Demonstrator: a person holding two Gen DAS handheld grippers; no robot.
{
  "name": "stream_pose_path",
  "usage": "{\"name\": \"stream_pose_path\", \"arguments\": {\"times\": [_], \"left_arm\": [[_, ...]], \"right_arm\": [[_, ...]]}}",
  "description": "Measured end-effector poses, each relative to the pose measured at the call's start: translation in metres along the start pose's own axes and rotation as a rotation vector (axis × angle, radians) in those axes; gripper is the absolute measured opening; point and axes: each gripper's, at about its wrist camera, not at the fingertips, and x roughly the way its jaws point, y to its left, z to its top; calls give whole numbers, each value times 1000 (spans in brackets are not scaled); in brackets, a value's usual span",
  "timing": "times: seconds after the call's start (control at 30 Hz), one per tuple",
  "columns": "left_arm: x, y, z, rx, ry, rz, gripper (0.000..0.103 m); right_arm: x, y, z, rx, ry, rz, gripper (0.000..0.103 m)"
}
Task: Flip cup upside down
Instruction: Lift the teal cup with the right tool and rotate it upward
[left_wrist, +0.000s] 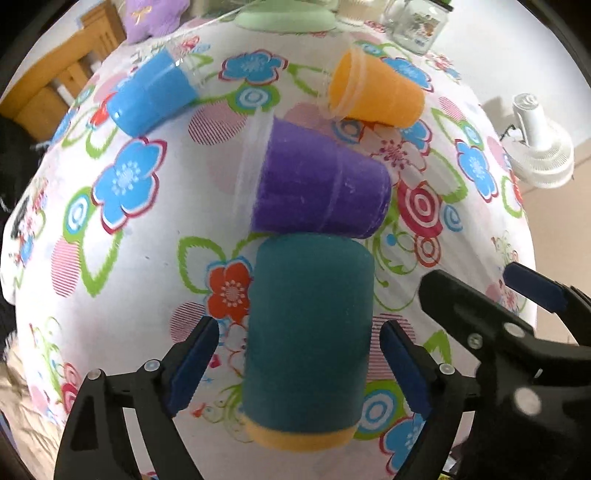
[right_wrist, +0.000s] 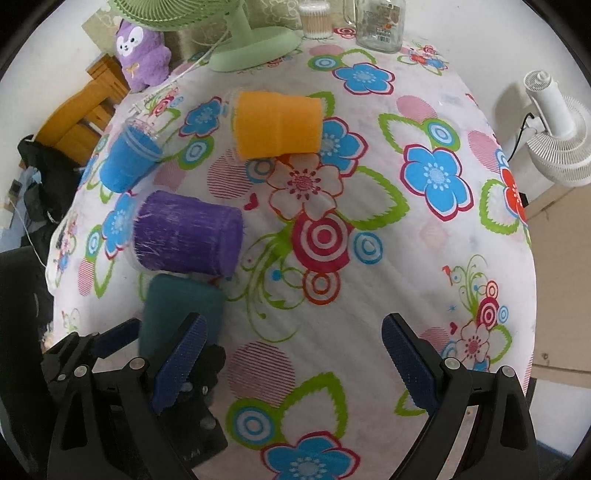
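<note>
A teal cup (left_wrist: 310, 332) with a yellow rim stands between the open fingers of my left gripper (left_wrist: 301, 363), not touched by either pad. It also shows in the right wrist view (right_wrist: 177, 306), partly behind my left gripper. A purple cup (left_wrist: 321, 184) lies on its side just beyond it, also in the right wrist view (right_wrist: 188, 234). An orange cup (left_wrist: 376, 92) and a blue cup (left_wrist: 151, 96) lie on their sides farther back. My right gripper (right_wrist: 295, 362) is open and empty over the floral tablecloth (right_wrist: 369, 258).
A green fan base (right_wrist: 255, 48), a purple plush toy (right_wrist: 142, 55), a glass jar (right_wrist: 380, 22) and a cotton swab box (right_wrist: 314, 18) stand at the table's far edge. A white fan (right_wrist: 557, 136) stands off the right edge. A wooden chair (right_wrist: 85, 107) is at the far left.
</note>
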Motion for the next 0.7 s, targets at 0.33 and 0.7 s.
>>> {"name": "stream_pose_path", "arguments": {"times": [0.33,0.7], "left_arm": [[-30,26,3,178,-26,74,94],[-24,71,7,275,-50,98,97]], "right_arm": [[-14,40,-7,82,-22,30,97],[5,73,-13,120,-24,-34,97]]}}
